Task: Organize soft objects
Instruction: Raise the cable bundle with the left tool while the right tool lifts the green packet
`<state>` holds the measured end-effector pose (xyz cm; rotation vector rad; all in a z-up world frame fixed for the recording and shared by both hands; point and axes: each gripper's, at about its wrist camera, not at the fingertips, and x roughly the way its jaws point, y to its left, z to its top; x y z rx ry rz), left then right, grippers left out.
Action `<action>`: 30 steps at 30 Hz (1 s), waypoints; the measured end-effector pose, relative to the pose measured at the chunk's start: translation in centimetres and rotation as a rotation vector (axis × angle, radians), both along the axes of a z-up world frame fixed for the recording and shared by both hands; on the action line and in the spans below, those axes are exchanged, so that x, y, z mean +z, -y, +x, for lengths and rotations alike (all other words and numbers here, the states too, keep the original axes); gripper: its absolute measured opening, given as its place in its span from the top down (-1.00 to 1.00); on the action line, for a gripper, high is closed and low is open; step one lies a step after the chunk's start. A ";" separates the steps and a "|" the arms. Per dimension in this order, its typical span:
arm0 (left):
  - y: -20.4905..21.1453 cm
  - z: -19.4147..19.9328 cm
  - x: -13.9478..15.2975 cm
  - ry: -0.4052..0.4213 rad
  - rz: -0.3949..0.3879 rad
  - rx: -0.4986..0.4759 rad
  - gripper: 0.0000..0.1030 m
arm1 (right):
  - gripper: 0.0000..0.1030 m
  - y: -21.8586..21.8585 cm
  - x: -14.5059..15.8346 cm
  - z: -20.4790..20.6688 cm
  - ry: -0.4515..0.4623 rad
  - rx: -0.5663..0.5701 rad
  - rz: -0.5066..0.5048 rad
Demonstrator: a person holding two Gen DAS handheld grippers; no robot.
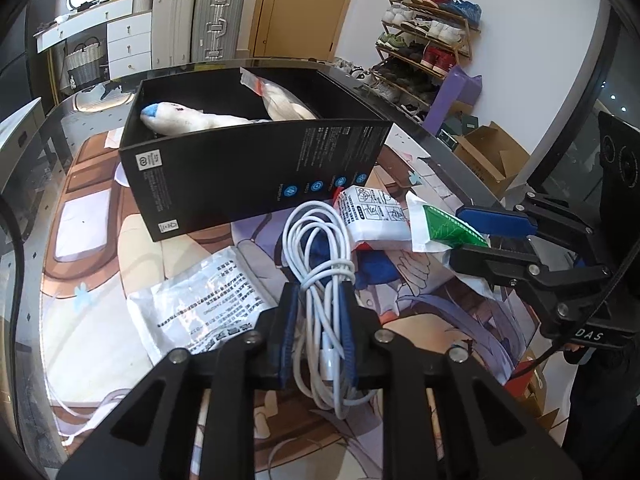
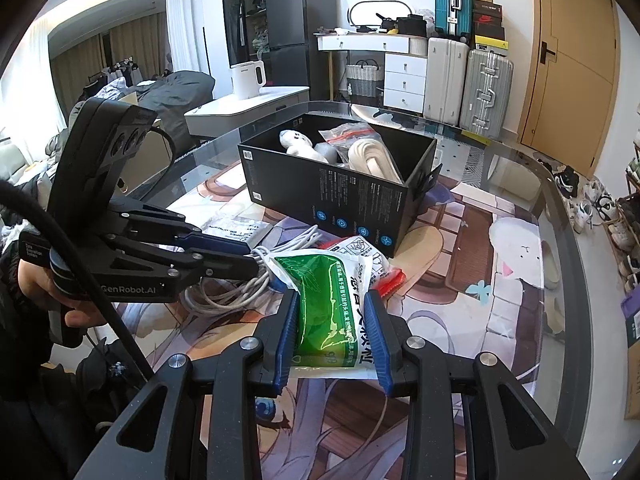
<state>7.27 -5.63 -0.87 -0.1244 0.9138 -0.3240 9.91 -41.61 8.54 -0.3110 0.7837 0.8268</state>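
White cable coil (image 1: 320,264) pinched by left fingers (image 1: 294,320); right fingers (image 2: 290,332) clamp green packet (image 2: 324,304) (both tight).

Black left gripper (image 1: 318,292) (blue pads, silver screws), "GenRobot.AI" lettering

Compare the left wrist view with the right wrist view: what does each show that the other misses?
Left only: the left gripper shut on the coiled white cable, a shoe rack.
Right only: the right gripper shut on the green-and-white packet, a white kettle.
Both: the black box holding a white plush toy, and the suitcases.
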 end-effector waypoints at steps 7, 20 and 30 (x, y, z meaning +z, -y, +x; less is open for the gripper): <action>0.4 0.1 -0.2 -0.012 -0.016 -0.020 0.34 | 0.36 0.1 0.0 0.1 0.000 -0.002 0.000; 1.4 -0.1 0.5 -0.025 -0.042 -0.052 -0.02 | 0.36 0.6 0.0 0.3 0.002 -0.013 0.002; 3.8 -0.5 -0.4 0.011 0.076 -0.061 0.37 | 0.36 0.8 0.2 0.3 0.004 -0.020 0.005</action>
